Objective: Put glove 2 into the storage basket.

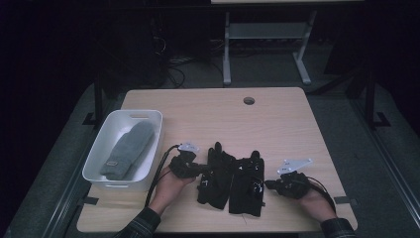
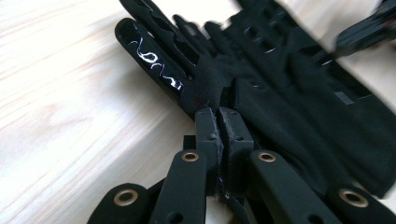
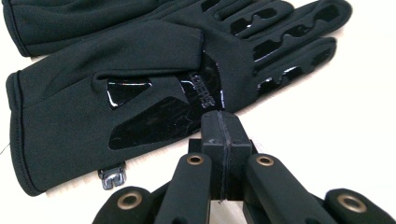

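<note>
Item: pair of black gloves, lying flat and side by side at lower centre of the high view on the light wooden table [image 1: 277, 119]. Left black glove [image 1: 214, 173]; right black glove [image 1: 247, 186], with glossy printed grip patches on palm and digits.

Left gripper [image 2: 218, 116]: fingers pinched together on a fold of fabric at the left glove's edge. Right gripper [image 3: 220, 121]: fingers together, empty, tips just beside the right glove's edge.

Also present: white plastic bin [image 1: 99, 148] at left of the high view, containing a grey mitten [image 1: 128, 148].

Handling, as judged: light, soft, limp fabric that would droop and fold when lifted. The glossy patches probably offered friction. Cuff or edge pinches looked the most secure holds.
</note>
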`<state>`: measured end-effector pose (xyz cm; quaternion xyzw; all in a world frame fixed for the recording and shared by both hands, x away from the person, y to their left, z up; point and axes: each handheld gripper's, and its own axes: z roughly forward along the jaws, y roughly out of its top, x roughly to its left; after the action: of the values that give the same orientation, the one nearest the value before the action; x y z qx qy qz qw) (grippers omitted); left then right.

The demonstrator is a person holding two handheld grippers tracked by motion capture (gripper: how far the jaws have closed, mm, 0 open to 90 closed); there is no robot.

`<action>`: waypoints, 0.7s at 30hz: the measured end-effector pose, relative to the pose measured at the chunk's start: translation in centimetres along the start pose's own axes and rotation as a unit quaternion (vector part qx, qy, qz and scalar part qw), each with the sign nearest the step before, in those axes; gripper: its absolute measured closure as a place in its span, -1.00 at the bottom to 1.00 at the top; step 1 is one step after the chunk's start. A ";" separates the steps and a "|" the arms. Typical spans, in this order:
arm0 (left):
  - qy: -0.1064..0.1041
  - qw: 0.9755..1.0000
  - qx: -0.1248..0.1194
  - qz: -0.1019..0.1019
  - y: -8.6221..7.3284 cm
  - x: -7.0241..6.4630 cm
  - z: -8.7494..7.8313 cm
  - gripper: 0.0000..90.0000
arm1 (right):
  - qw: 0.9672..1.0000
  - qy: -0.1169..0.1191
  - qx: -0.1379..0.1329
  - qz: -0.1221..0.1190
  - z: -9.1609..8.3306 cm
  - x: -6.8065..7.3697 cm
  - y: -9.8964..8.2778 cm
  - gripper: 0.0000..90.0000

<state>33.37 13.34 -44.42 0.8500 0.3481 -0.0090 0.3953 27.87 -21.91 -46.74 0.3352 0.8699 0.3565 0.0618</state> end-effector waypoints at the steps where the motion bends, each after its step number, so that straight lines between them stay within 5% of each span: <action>1: -0.003 1.000 -0.004 0.000 0.1 -0.1 -0.1 0.93 | 1.000 0.001 0.004 -0.001 0.1 0.1 0.1 1.00; 21: -0.075 0.997 -0.026 0.006 3.0 -1.9 -0.6 0.92 | 1.000 0.016 -0.001 -0.017 1.8 0.8 1.9 1.00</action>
<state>33.53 11.26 -41.50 0.8386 0.3122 -0.0615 0.4421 28.83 -19.38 -46.71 0.3148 0.8757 0.3620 0.0540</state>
